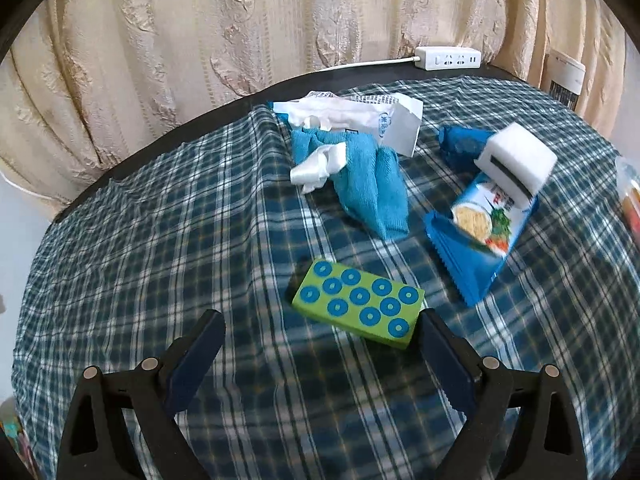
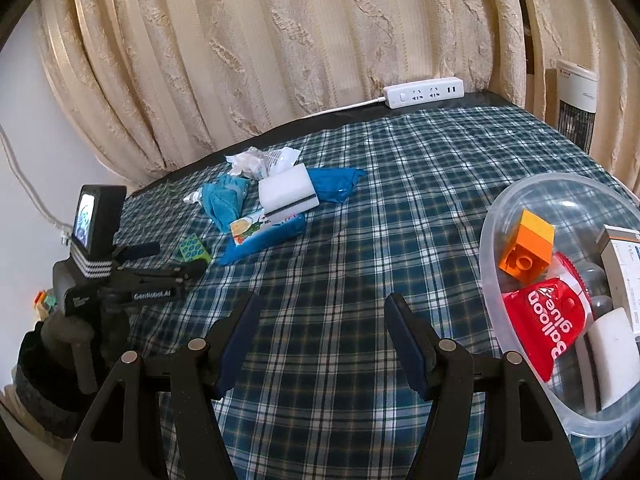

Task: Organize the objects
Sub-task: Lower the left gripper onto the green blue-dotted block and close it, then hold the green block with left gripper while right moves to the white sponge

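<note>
A green block with blue rings (image 1: 358,304) lies on the plaid cloth just ahead of my open, empty left gripper (image 1: 320,328), near its right finger. Behind it lie a blue cloth (image 1: 370,176), crumpled white wrappers (image 1: 360,114), a blue snack packet (image 1: 482,240) and a white sponge (image 1: 516,160) resting on the packet. My right gripper (image 2: 322,312) is open and empty over bare cloth. To its right stands a clear bowl (image 2: 490,248) holding an orange brick (image 2: 528,246), a red balloon-glue pack (image 2: 548,320) and boxes. The left gripper (image 2: 160,258) also shows in the right wrist view, next to the green block (image 2: 192,249).
A white power strip (image 1: 448,58) lies at the table's far edge against the beige curtain (image 1: 240,20). A white appliance (image 2: 576,100) stands at the far right. The pile of cloth (image 2: 224,200), packet (image 2: 264,232) and sponge (image 2: 288,192) sits left of centre in the right wrist view.
</note>
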`<state>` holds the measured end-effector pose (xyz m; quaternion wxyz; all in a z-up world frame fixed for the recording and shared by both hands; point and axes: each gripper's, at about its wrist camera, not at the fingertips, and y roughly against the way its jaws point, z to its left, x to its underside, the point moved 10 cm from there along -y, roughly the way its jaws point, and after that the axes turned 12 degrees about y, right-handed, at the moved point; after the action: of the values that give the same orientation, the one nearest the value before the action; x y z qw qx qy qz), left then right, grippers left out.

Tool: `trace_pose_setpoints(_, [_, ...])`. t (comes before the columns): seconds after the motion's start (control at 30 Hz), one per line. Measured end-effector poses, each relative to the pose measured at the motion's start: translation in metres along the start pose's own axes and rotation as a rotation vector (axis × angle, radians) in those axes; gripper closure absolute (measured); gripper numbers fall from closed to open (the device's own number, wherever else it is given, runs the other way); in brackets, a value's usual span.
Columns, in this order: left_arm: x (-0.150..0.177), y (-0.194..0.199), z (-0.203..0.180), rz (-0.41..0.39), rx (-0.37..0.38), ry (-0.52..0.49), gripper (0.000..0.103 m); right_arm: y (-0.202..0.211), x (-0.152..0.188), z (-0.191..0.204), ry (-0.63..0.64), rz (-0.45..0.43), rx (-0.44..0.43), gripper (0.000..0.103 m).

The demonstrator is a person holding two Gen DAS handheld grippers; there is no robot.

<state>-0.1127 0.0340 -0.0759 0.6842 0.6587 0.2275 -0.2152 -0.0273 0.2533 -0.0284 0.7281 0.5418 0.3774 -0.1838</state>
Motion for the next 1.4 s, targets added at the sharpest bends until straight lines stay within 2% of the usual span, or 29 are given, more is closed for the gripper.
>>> trace_pose_setpoints(0.3, [-0.006,-0.009,-0.001,0.020,0.050,0.041,0.006,-0.006,0.002,-0.001,-0.008,0.012,-0.003,0.037])
trace_pose_setpoints(0.57, [-0.007,-0.007,-0.005,0.021,0.130,0.052,0.034,-0.014,0.001,0.003,0.001,0.028,-0.008,0.037])
trace_pose_setpoints(0.67, [-0.007,-0.006,-0.005,0.019,0.142,0.055,0.038,-0.017,-0.001,0.006,0.011,0.034,-0.007,0.037])
trace_pose_setpoints(1.1, [-0.012,0.017,0.002,-0.018,0.220,0.103,0.039,-0.037,-0.021,0.022,0.068,0.054,-0.009,0.037])
trace_pose_setpoints(1.4, [-0.012,0.021,0.003,-0.017,0.235,0.107,0.040,-0.055,-0.033,0.029,0.067,0.075,-0.025,0.037])
